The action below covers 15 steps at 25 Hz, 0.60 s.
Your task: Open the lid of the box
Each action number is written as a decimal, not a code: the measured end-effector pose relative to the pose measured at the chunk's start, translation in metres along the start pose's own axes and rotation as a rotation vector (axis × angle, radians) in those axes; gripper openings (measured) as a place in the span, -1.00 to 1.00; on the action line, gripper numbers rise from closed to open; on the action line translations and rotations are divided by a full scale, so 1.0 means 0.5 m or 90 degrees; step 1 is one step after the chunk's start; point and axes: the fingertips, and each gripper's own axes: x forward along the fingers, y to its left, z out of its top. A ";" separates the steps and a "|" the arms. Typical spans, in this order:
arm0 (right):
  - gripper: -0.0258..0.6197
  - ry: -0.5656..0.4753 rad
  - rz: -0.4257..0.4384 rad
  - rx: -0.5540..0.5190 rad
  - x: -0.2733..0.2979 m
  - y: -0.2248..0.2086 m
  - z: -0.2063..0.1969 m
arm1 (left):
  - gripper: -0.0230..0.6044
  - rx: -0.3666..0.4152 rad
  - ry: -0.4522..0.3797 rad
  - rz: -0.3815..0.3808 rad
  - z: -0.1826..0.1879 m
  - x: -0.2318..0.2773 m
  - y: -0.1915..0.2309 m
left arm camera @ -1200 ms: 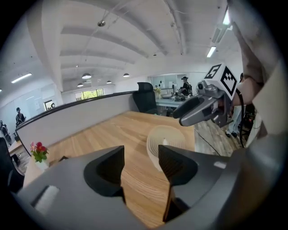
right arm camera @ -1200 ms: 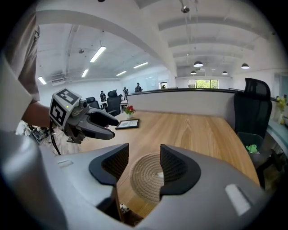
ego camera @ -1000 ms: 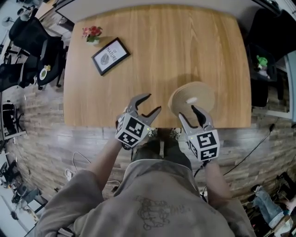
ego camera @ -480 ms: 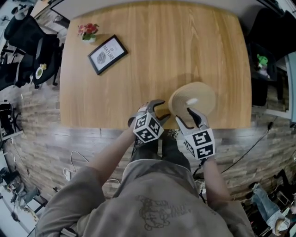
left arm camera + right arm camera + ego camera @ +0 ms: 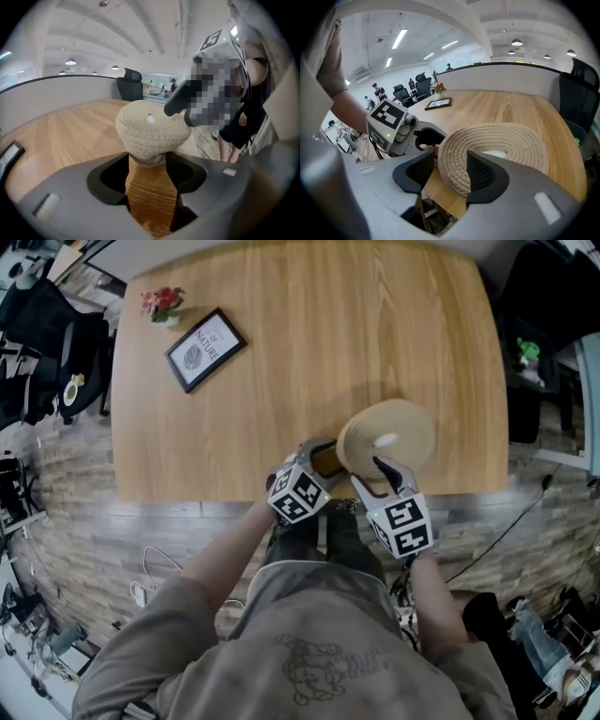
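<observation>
Coiled-rope box (image 5: 412,420), near right on table (image 5: 309,352): likely light, soft, grippy, lifts best by lid (image 5: 513,133) rim or knob (image 5: 386,440); left gripper (image 5: 328,457) jaws apart at its left, right gripper (image 5: 373,476) jaws apart astride near rim.

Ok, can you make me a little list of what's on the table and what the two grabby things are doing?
table: light wood
box: round, woven rope, by the near edge, lid on
knob: white, middle of the lid
left hand-held gripper: open, at the box's left side
right hand-held gripper: open, jaws astride the lid's near rim
picture frame: black, far left
flowers: red, small pot, far-left corner
</observation>
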 end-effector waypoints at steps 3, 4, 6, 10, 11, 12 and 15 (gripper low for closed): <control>-0.30 0.005 0.007 -0.009 0.003 0.003 -0.003 | -0.19 -0.004 -0.002 -0.009 0.000 0.002 -0.001; -0.29 0.003 0.005 -0.012 0.004 0.004 0.000 | -0.19 -0.006 -0.003 -0.012 0.000 0.003 -0.002; -0.30 -0.005 0.001 -0.011 0.008 0.005 0.011 | -0.20 -0.007 -0.006 -0.012 0.002 0.003 -0.003; -0.29 -0.003 -0.016 -0.019 0.037 0.006 0.035 | -0.23 -0.017 -0.013 -0.005 0.004 0.003 0.000; -0.29 0.008 -0.017 -0.023 0.046 0.011 0.033 | -0.23 -0.018 -0.013 -0.004 0.003 0.002 -0.002; -0.29 0.021 -0.018 -0.028 0.056 0.017 0.028 | -0.23 -0.020 -0.011 -0.004 0.000 0.000 -0.005; -0.29 0.053 -0.033 -0.049 0.079 0.024 0.017 | -0.24 -0.023 -0.007 -0.001 -0.003 -0.002 -0.009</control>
